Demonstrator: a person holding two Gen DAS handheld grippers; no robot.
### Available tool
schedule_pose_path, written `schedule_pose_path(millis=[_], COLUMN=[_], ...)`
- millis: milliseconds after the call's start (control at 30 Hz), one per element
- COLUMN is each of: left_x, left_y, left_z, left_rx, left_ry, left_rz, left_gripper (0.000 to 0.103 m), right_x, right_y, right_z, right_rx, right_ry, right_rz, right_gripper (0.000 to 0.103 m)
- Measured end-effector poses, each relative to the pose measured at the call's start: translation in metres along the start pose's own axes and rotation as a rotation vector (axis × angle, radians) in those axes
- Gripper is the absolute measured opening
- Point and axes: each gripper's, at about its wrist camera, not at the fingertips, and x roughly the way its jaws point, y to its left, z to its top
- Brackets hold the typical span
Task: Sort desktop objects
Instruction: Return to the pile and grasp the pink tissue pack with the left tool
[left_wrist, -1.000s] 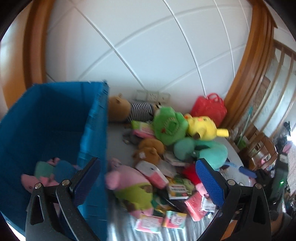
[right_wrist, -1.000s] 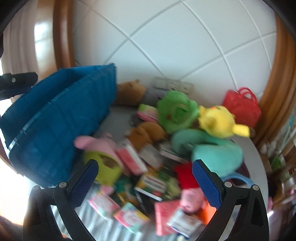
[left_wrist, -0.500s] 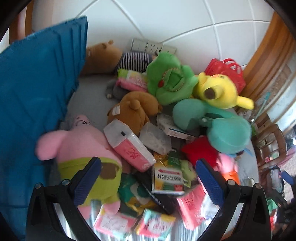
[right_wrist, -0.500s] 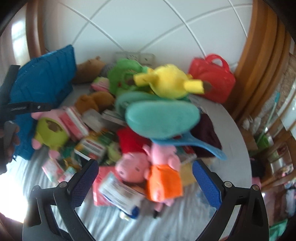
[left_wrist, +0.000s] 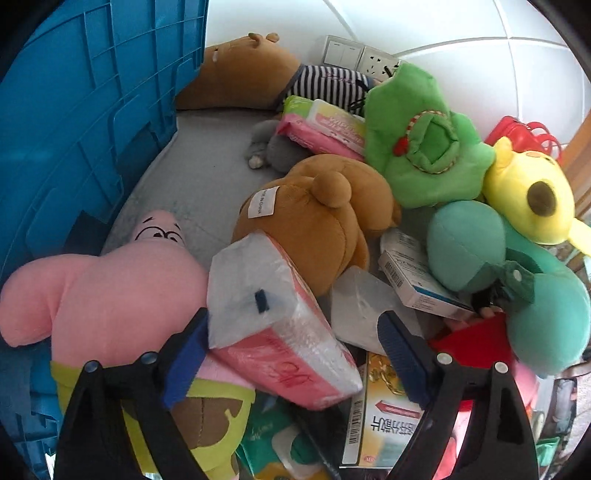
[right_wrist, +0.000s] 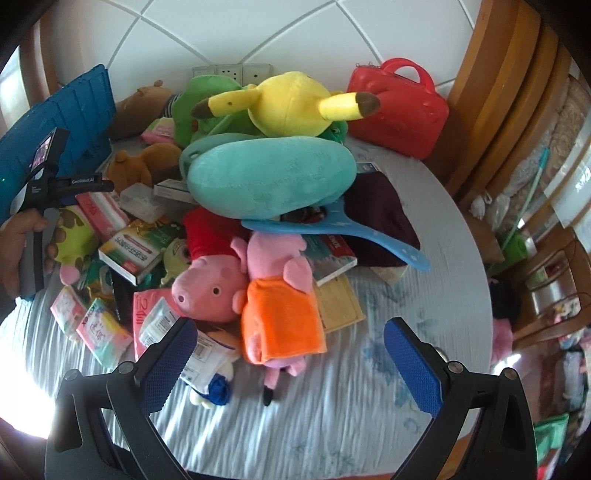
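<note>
The left gripper (left_wrist: 291, 354) was closing around a pink tissue pack (left_wrist: 280, 332) beside the blue crate (left_wrist: 81, 122), pads not yet pressing. The right gripper (right_wrist: 291, 365) hung wide open, empty, over the pig plush (right_wrist: 273, 295) on the desk (right_wrist: 406, 288).

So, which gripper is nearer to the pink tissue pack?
Left. The left gripper straddles the pink tissue pack, jaws closing; the right gripper hovers over the pig plush.

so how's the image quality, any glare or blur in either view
Left wrist view: sharp, evenly lit, blue crate bowed by the fisheye. Right wrist view: blown-out glare at lower left, tablecloth streaked with blur near the bottom, pig plush clear.
</note>
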Motion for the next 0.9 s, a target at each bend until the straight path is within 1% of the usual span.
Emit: schedule_pose_path(millis=[100, 200, 267, 333, 400, 467, 633, 733, 767, 800, 867, 900], left_x=[0.002, 0.004, 0.003, 0.002, 0.002, 0.006, 0.026, 0.035, 0.036, 0.035, 0.031, 0.029], left_y=[-0.001, -0.008, -0.016, -0.024, -0.027, -0.022, -0.009, -0.003, -0.002, 0.000, 0.004, 0.006], left_z=[-0.001, -0.002, -0.003, -0.004, -0.005, -0.003, 0.013, 0.023, 0.024, 0.025, 0.025, 0.024], left_rx=[0.002, 0.041, 0.094, 0.154, 0.179, 0.151, 0.062, 0.014, 0.005, -0.003, -0.012, -0.015], left_ry=[-0.022, -0.033, -0.047, -0.063, -0.064, -0.057, -0.019, 0.024, 0.030, 0.034, 0.031, 0.027], left_rz=[0.002, 0.019, 0.035, 0.052, 0.056, 0.052, 0.126, 0.151, 0.158, 0.167, 0.157, 0.145], left_gripper=[0.090, 0.090, 0.088, 0.084, 0.084, 0.084, 0.084, 0.084, 0.075, 0.070, 0.062, 0.061], right_x=[0.003, 0.004, 0.005, 0.006, 0.006, 0.007, 0.010, 0.010, 0.010, 0.010, 0.010, 0.010], right_y=[-0.001, 0.000, 0.002, 0.003, 0.004, 0.006, 0.014, 0.018, 0.019, 0.019, 0.018, 0.017], right_z=[0.001, 0.003, 0.003, 0.004, 0.005, 0.006, 0.007, 0.007, 0.007, 0.007, 0.006, 0.006], right_rx=[0.004, 0.002, 0.000, -0.001, -0.003, -0.006, -0.024, -0.034, -0.033, -0.033, -0.028, -0.025], right_ry=[0.004, 0.005, 0.007, 0.008, 0.010, 0.012, 0.019, 0.020, 0.021, 0.022, 0.023, 0.023], right_rz=[0.004, 0.008, 0.009, 0.011, 0.011, 0.012, 0.020, 0.024, 0.023, 0.022, 0.018, 0.017], right_gripper=[0.102, 0.102, 0.102, 0.102, 0.102, 0.102, 0.102, 0.102, 0.102, 0.102, 0.102, 0.102])
